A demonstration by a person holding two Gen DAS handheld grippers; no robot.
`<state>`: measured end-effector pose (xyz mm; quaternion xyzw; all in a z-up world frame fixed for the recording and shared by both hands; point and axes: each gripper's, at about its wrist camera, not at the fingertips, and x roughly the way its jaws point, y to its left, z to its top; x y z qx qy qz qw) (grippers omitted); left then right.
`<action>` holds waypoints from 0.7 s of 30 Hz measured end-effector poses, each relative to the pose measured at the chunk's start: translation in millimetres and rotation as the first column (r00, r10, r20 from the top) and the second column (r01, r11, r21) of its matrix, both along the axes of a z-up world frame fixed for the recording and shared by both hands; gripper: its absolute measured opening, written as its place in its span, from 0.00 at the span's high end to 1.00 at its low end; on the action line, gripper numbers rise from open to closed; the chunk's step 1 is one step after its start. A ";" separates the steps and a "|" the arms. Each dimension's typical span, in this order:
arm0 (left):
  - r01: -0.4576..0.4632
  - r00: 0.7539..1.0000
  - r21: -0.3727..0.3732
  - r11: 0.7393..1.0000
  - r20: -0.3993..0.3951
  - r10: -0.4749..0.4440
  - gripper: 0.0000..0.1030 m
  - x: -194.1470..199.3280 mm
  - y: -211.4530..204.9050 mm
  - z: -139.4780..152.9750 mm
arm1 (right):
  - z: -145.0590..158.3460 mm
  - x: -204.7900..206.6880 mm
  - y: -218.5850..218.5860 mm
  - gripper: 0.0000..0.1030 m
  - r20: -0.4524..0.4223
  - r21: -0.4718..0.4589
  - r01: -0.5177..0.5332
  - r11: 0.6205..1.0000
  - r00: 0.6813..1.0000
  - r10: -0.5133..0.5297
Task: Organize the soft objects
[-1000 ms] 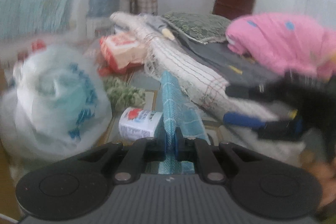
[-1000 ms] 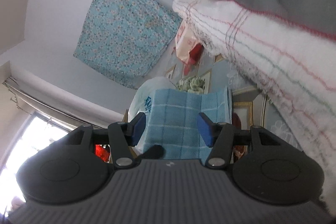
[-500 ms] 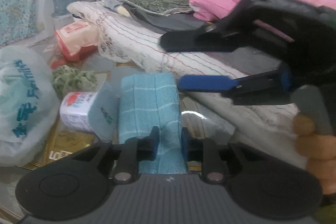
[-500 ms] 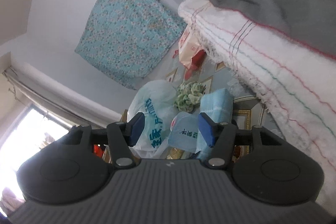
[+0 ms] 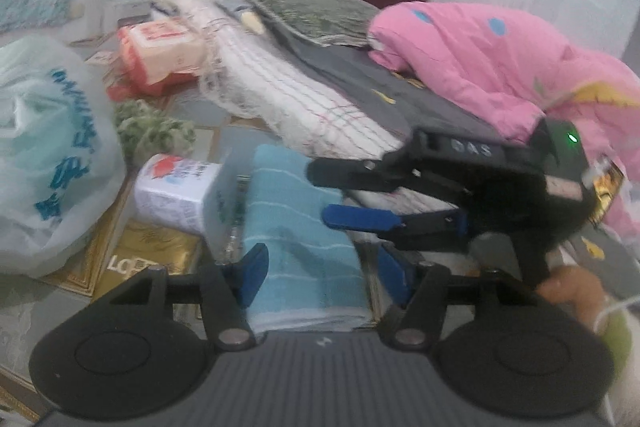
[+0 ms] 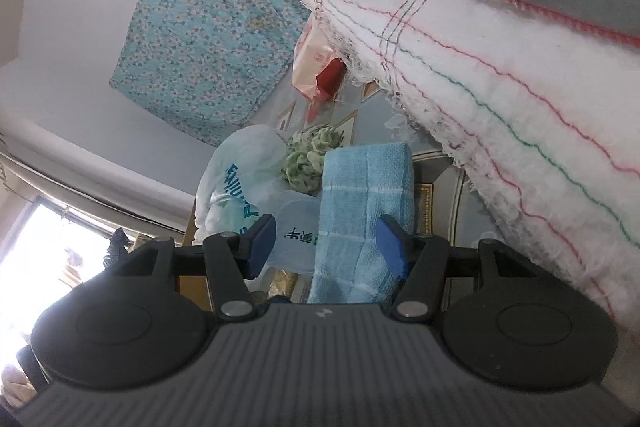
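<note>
Since a second ago the left gripper has let go of the folded blue towel: its jaws, then pinched on the cloth, are opening, and the blue pads now stand clear on either side of the towel, which still lies between them. That towel rests flat on the cluttered surface, just beside a white tissue pack with red print on its left and against the edge of a white blanket with coloured stitching on its right. The right gripper reaches in from the right, its jaws parted and empty, fingers hovering just above the towel's far right corner. In the right wrist view the towel sits ahead, partly between the spread pads, which do not press on it. Farther left lie a white plastic bag with teal lettering and a green-and-white bundle. A pink quilt is heaped at the back right on a grey cloth.
</note>
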<state>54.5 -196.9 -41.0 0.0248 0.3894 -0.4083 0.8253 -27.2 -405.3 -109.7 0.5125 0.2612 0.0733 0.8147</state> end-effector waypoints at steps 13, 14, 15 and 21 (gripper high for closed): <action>-0.071 0.992 0.147 0.987 -0.091 0.085 0.41 23.0 -21.9 -25.7 | -1.4 -0.3 -3.1 0.47 0.004 -0.003 -0.012 1.000 1.000 0.013; -0.073 0.991 0.150 0.986 -0.097 0.088 0.41 24.2 -22.9 -26.8 | -1.5 -1.1 -3.9 0.47 0.005 -0.002 -0.013 1.000 1.000 0.013; -0.072 0.991 0.151 0.986 -0.103 0.088 0.40 24.6 -24.1 -26.9 | -1.8 -1.3 -4.3 0.47 0.005 -0.001 -0.014 1.000 1.000 0.014; -0.069 0.991 0.152 0.986 -0.104 0.085 0.41 26.9 -32.7 -26.8 | -2.9 -2.9 -6.3 0.47 0.012 -0.001 -0.021 1.000 1.000 0.021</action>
